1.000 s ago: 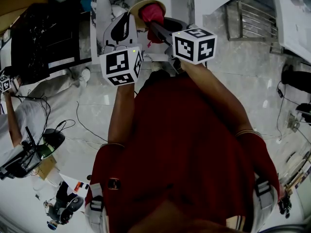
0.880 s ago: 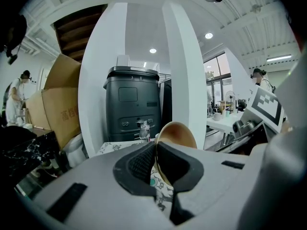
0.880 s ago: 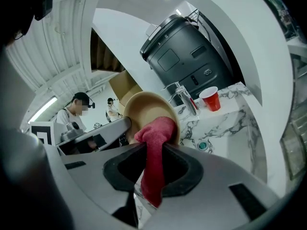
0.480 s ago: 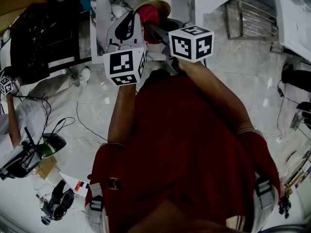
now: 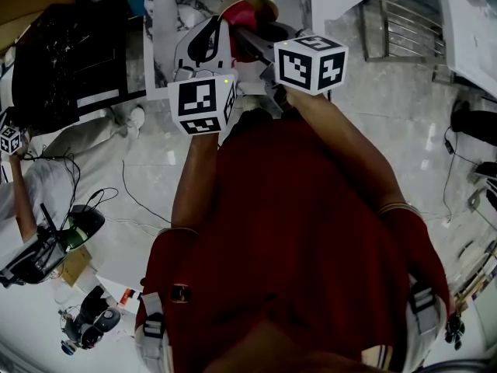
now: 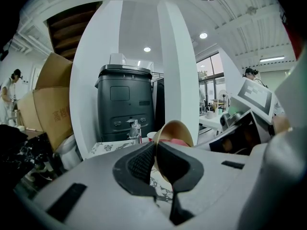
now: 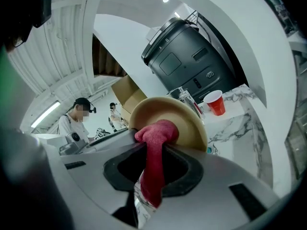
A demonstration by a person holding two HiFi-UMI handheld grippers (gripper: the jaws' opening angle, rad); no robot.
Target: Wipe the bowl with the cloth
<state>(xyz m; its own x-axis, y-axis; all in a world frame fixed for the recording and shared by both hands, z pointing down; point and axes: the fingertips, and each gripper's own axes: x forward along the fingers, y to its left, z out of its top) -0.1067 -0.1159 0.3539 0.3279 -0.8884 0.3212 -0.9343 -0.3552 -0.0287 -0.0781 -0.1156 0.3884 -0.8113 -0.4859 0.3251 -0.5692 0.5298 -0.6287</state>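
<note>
Right gripper view: the right gripper (image 7: 153, 153) has its jaws clamped on a red terry cloth (image 7: 154, 176). The cloth's bunched upper end presses against the inside of the tan round bowl (image 7: 187, 119). The left gripper (image 6: 156, 152) has its jaws pinched together on that bowl's rim, holding the bowl tilted on edge over the white marble-patterned table (image 5: 165, 29). Compared with one second earlier, the bowl and both grippers sit slightly farther forward and to the right. The left forearm (image 5: 192, 177) extends straight ahead. The right forearm (image 5: 342, 150) angles inward, and the two converge at the bowl.
</note>
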